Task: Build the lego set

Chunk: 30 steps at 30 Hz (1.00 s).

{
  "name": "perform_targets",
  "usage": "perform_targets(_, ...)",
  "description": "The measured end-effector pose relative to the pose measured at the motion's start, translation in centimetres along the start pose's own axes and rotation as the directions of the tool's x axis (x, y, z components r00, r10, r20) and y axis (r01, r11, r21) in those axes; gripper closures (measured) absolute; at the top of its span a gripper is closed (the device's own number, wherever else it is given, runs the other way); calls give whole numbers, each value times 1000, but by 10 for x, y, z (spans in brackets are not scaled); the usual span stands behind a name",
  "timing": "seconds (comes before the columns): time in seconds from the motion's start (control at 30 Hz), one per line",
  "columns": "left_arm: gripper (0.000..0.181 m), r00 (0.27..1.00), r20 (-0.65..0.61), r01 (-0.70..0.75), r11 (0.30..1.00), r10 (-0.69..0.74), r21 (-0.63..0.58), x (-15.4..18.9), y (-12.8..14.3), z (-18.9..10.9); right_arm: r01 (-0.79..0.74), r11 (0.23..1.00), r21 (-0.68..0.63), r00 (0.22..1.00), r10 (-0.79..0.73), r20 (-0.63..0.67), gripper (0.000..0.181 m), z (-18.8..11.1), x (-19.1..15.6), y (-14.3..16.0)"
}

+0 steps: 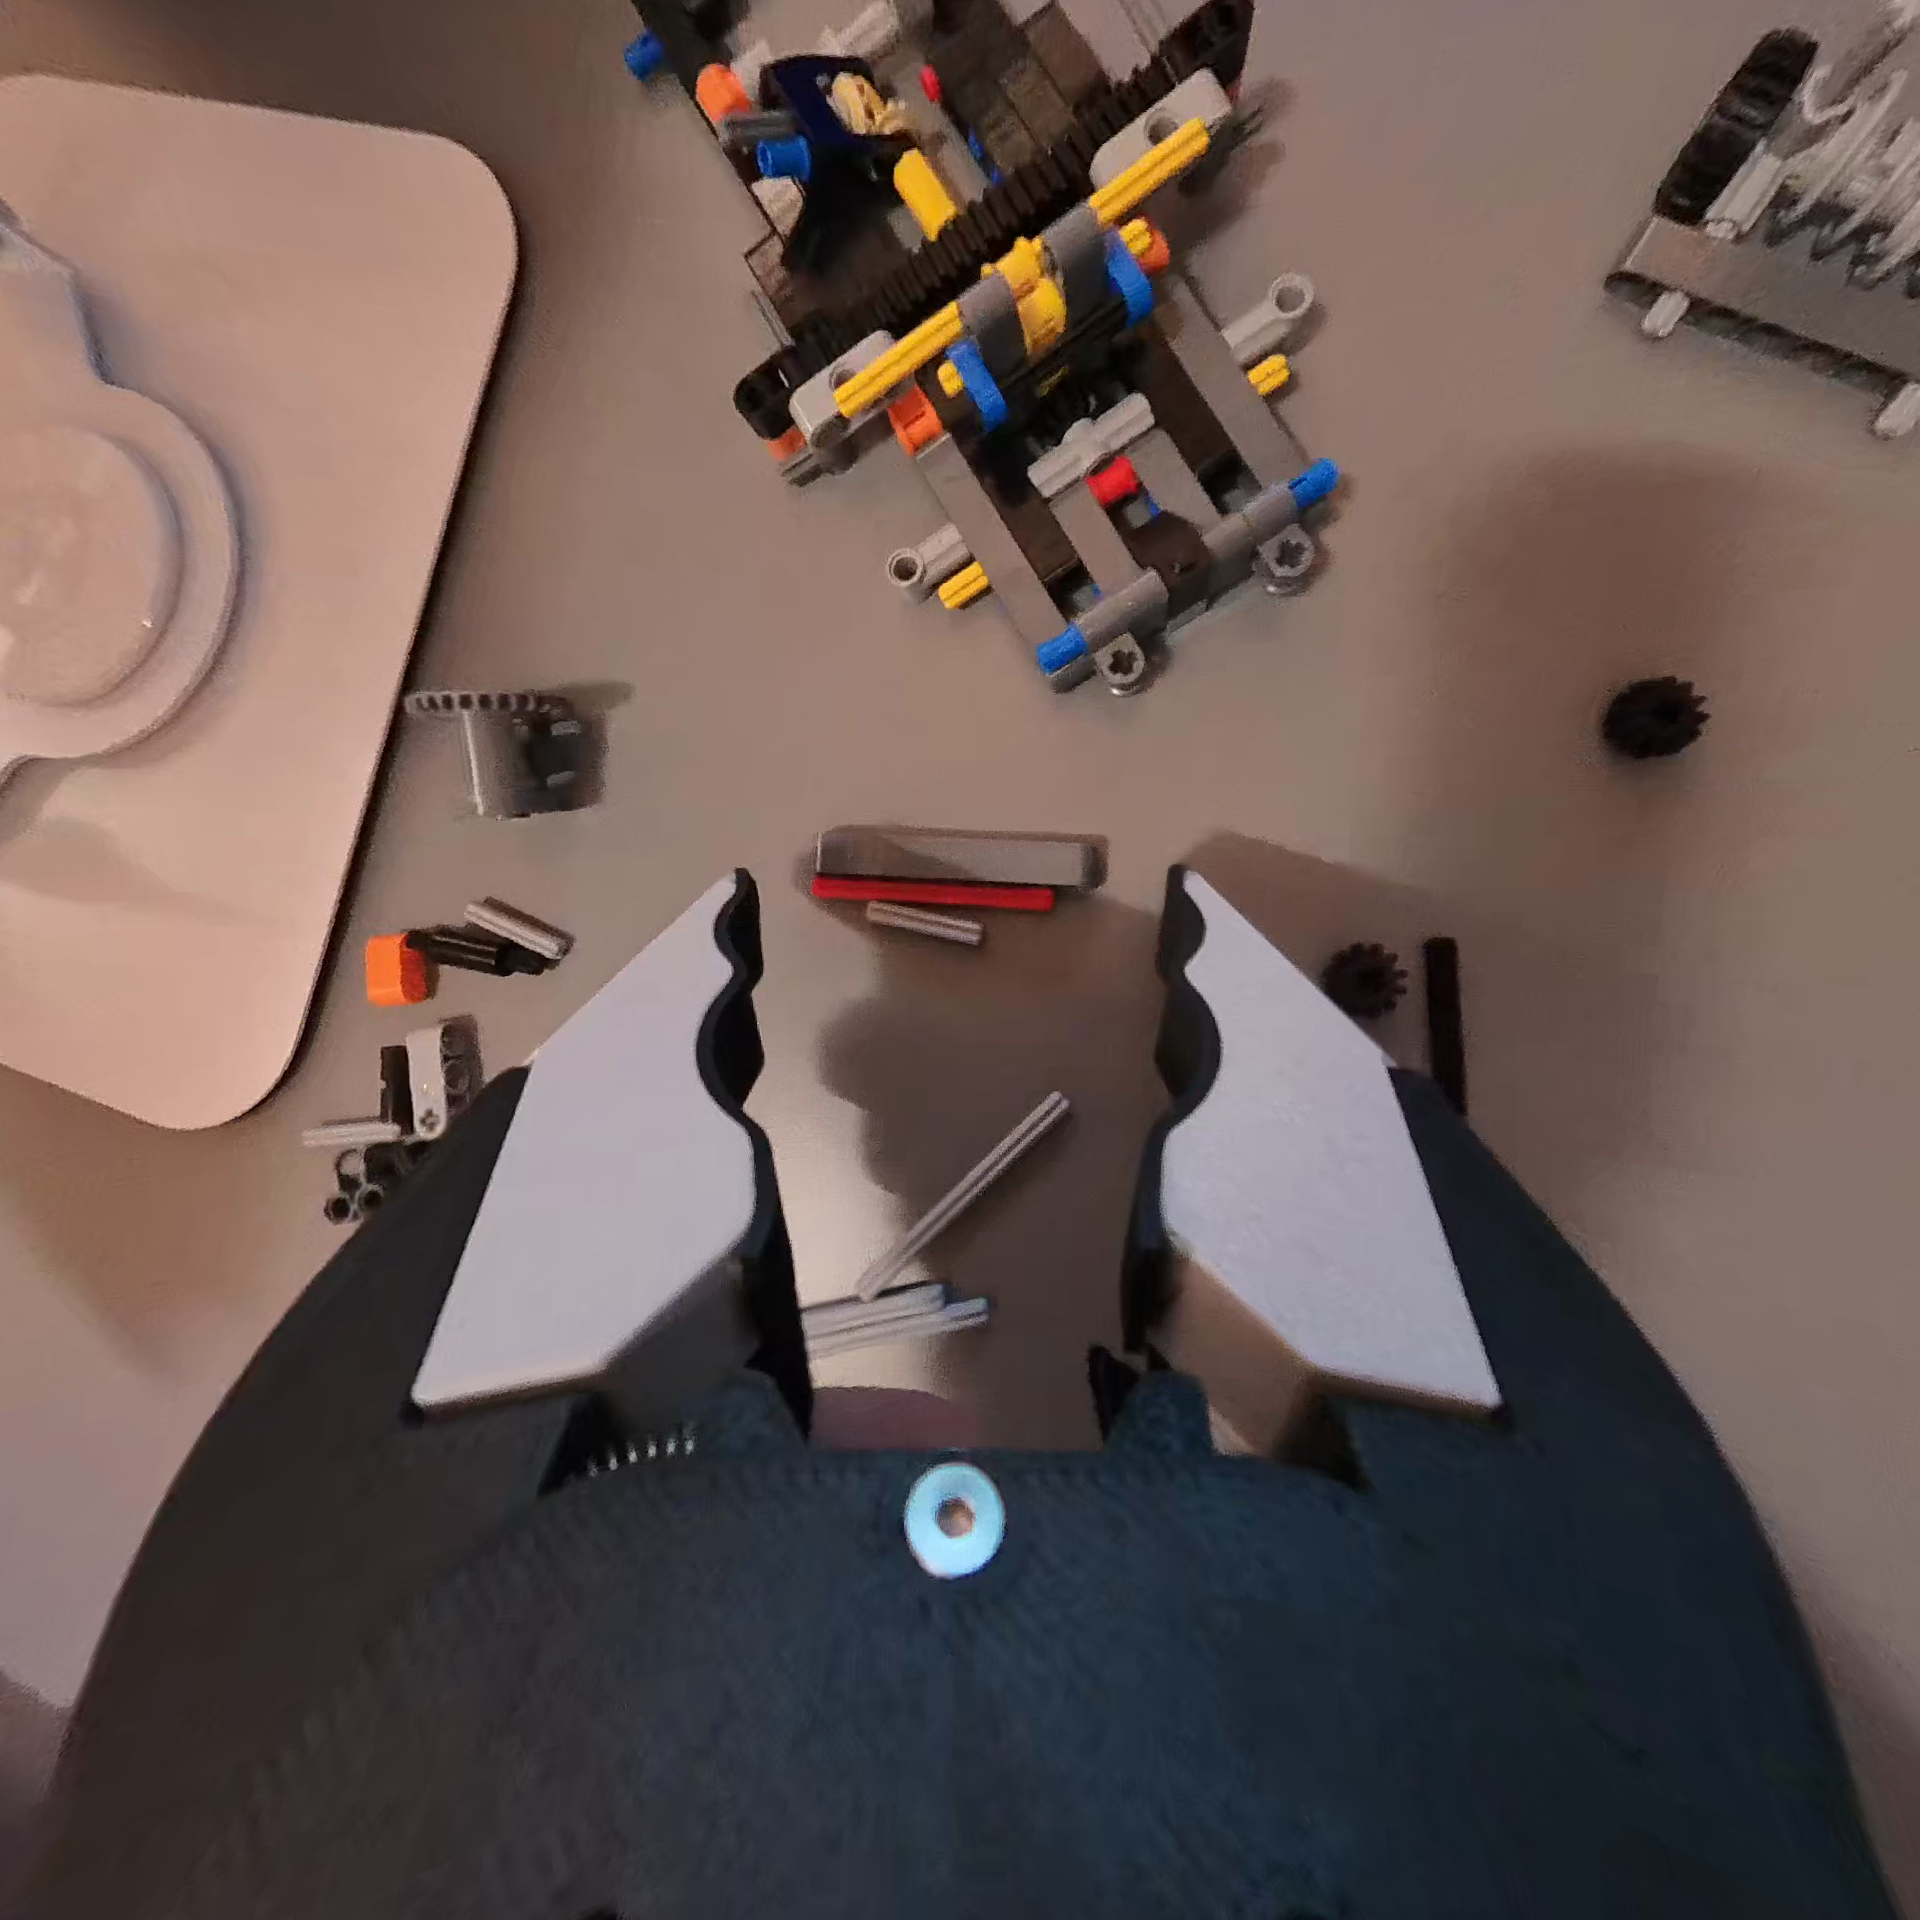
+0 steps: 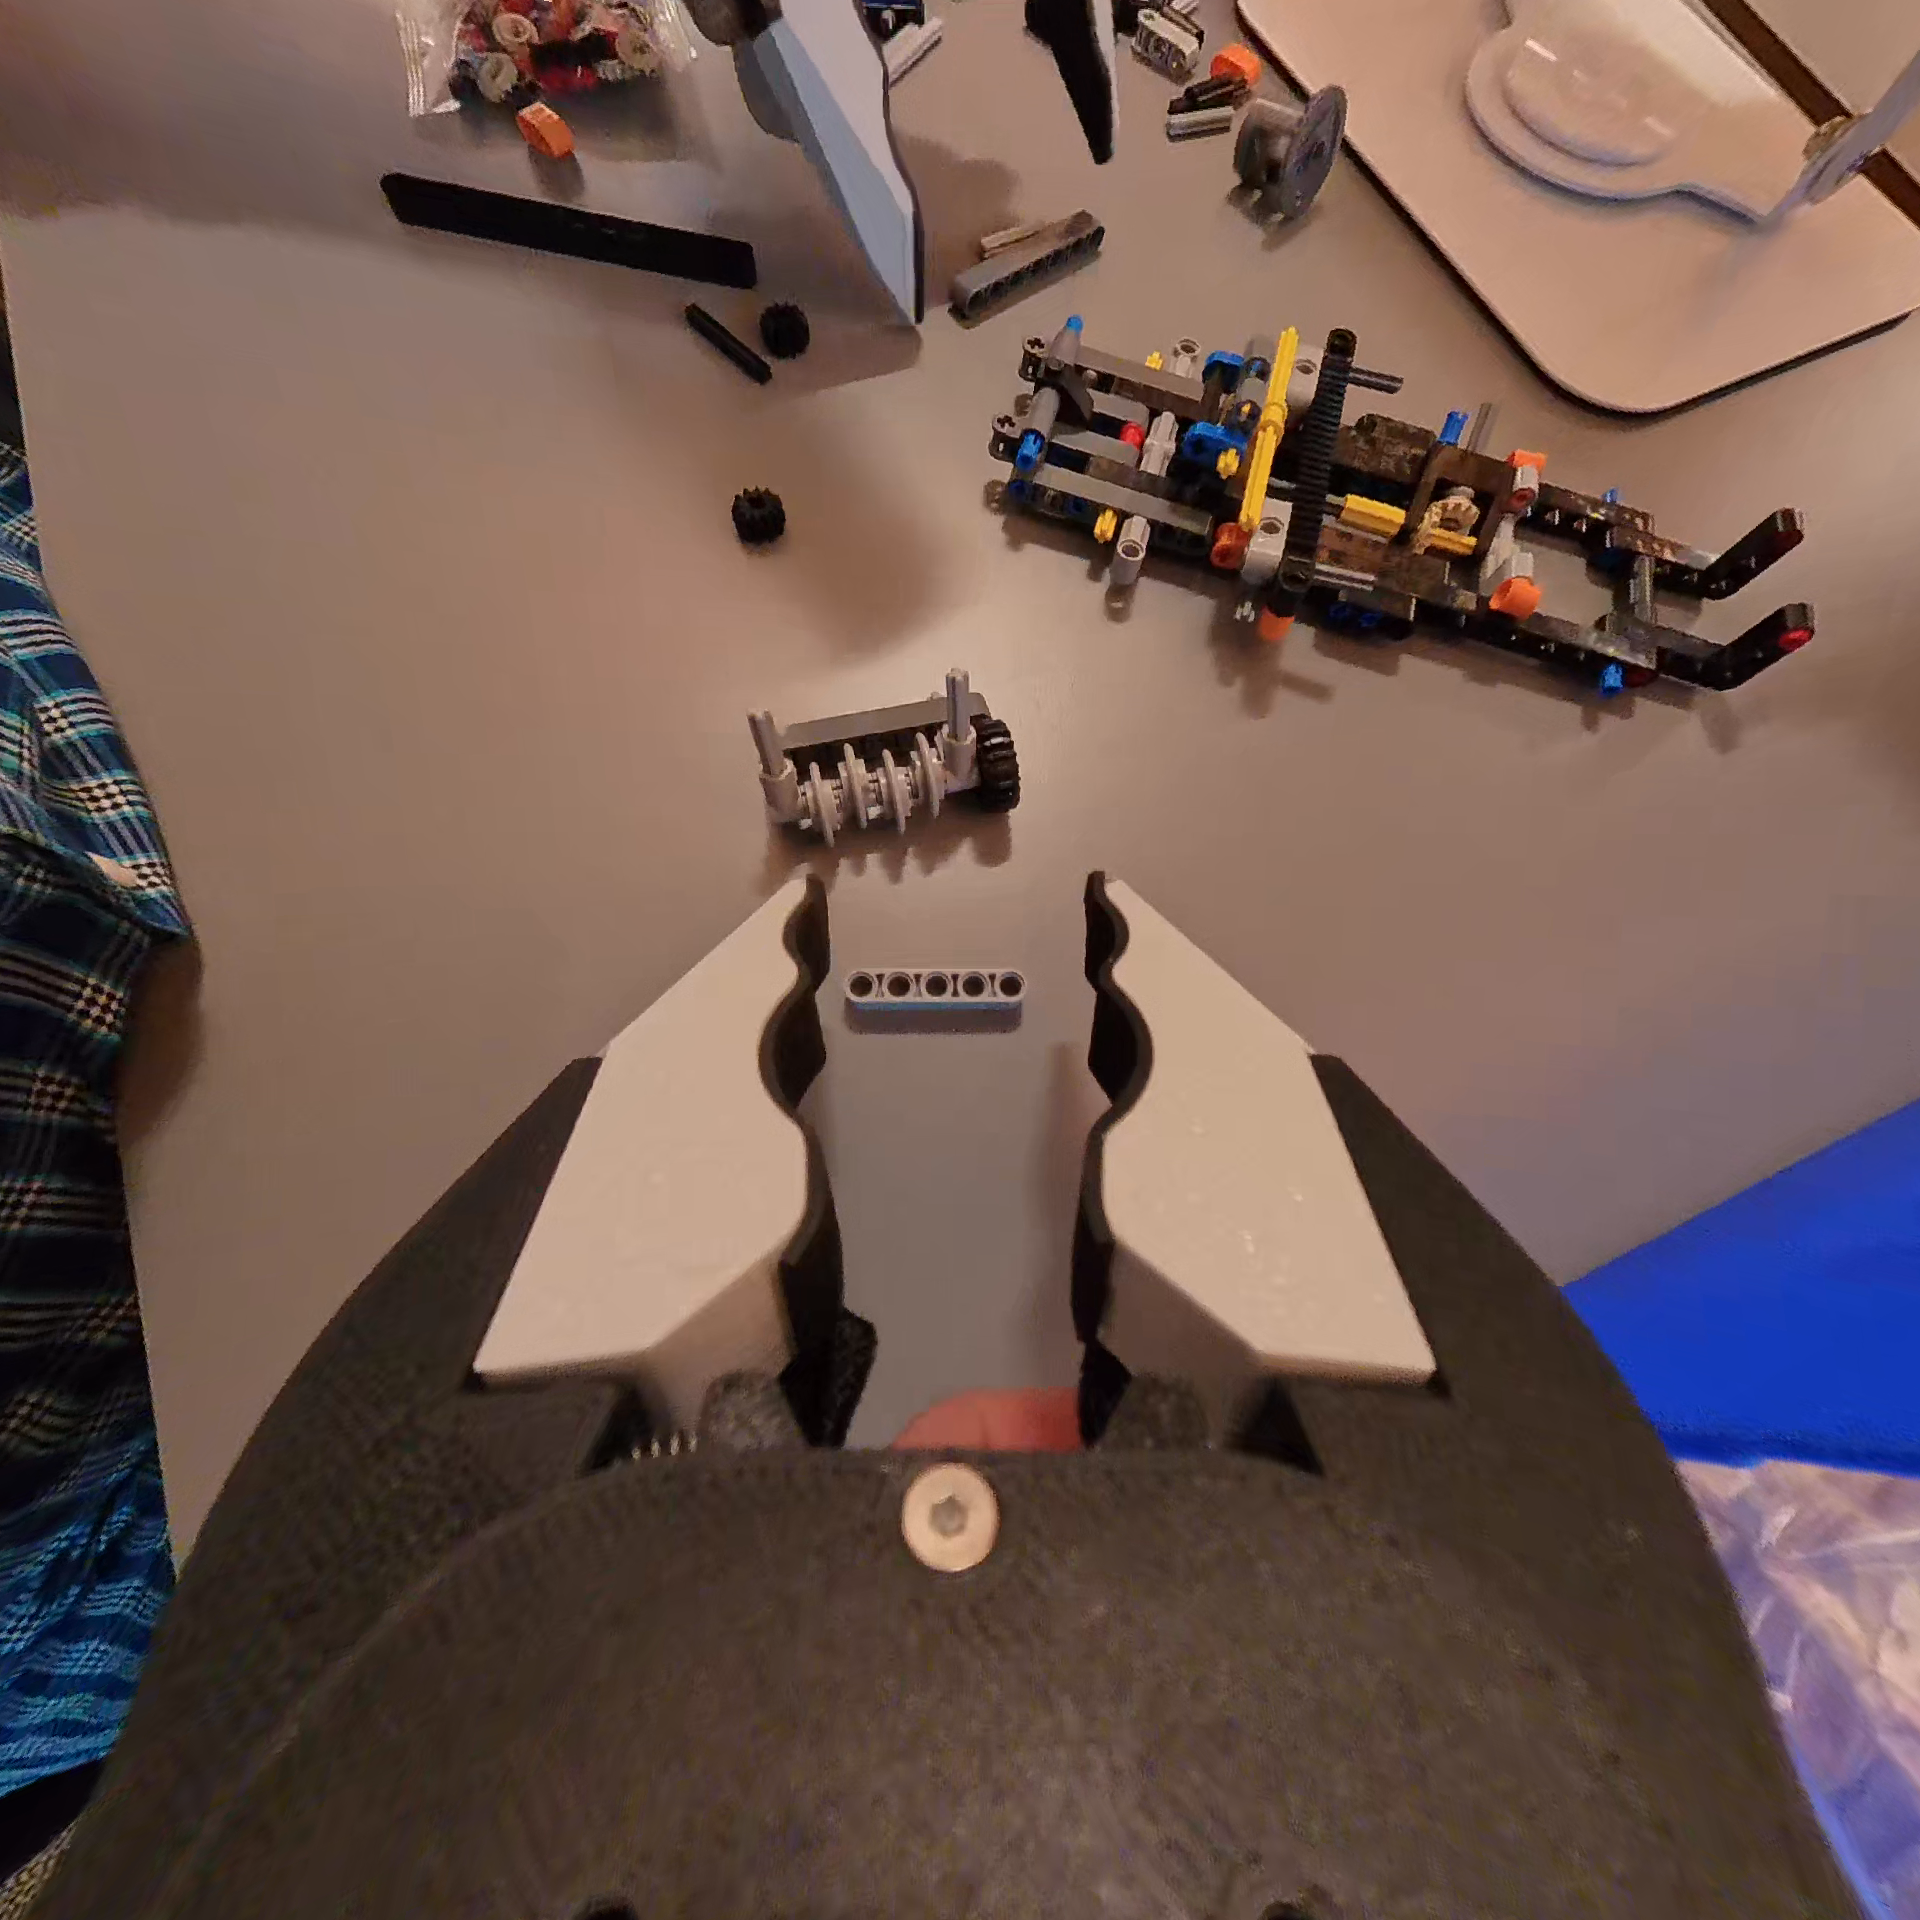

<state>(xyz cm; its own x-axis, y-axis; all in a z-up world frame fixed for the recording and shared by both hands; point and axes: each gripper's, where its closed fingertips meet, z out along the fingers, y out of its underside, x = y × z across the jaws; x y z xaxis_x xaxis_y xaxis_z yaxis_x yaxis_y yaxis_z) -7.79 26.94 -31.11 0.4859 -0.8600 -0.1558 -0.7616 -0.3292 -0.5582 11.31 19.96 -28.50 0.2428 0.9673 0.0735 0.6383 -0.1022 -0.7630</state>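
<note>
The half-built lego chassis (image 1: pixel 1049 343) lies on the grey table ahead of my left gripper (image 1: pixel 961 883); it also shows in the right wrist view (image 2: pixel 1351 509). My left gripper is open and empty, above a grey beam (image 1: pixel 961 858), a red axle (image 1: pixel 932 891) and several grey axles (image 1: pixel 966 1195). My right gripper (image 2: pixel 956 888) is open and empty, its fingers either side of a short grey beam with holes (image 2: pixel 933 987). A small grey crankshaft assembly with a black gear (image 2: pixel 888 769) sits just beyond it. The left gripper's fingers (image 2: pixel 831 145) show far off.
A pale board with a clear stand (image 1: pixel 208 520) lies at the left. Loose parts: a grey gear piece (image 1: pixel 509 748), an orange pin (image 1: pixel 400 966), black gears (image 1: pixel 1652 717), a long black beam (image 2: pixel 566 229), a bag of parts (image 2: pixel 540 47). A blue sheet (image 2: pixel 1766 1299) lies at right, a plaid sleeve (image 2: pixel 62 1039) at left. Tip to tip, the grippers are about 20 cm apart. From my left tips it is roughly 8 cm to the orange pin (image 1: pixel 400 966); from my right, 30 cm. It is also in sight in the right wrist view (image 2: pixel 1235 63).
</note>
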Motion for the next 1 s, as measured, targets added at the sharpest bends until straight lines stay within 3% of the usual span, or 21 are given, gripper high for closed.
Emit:
perform_targets(0.03, 107, 1000, -17, -3, 1000, 2, -1, 1, -1, 1, -1, 1000, 2, 1000, 1, 0, 134, 0, 0, -1)
perform_targets(0.17, 111, 995, -100, 31, 1000, -31, -4, 3, -2, 6, -7, 1000, 6, 1000, 7, -1, 134, 0, 1, -3)
perform_targets(0.23, 122, 989, -141, 49, 999, -48, 4, 7, -3, 7, -10, 1000, 6, 1000, 10, -4, 134, 0, 1, -2)
perform_targets(0.37, 127, 991, -127, 51, 998, -48, 23, 5, -4, 8, -10, 1000, 19, 1000, 10, -11, 135, -1, 3, -5)
perform_targets(0.57, 127, 999, -17, -27, 991, 29, 133, 8, -26, -4, -9, 996, 92, 1000, 9, -3, 139, -1, 1, -33)
perform_targets(0.73, 127, 959, 202, -252, 920, 198, 298, 37, -81, -33, -296, 912, 285, 954, 265, 143, 148, 4, 7, -88)
perform_targets(0.87, 128, 914, 303, -375, 845, 269, 381, 71, -117, -50, -398, 870, 290, 915, 354, 193, 150, 17, 11, -103)
perform_targets(1.0, 128, 873, 349, -466, 794, 341, 390, 95, -129, -47, -468, 833, 294, 875, 393, 282, 155, 17, 2, -110)
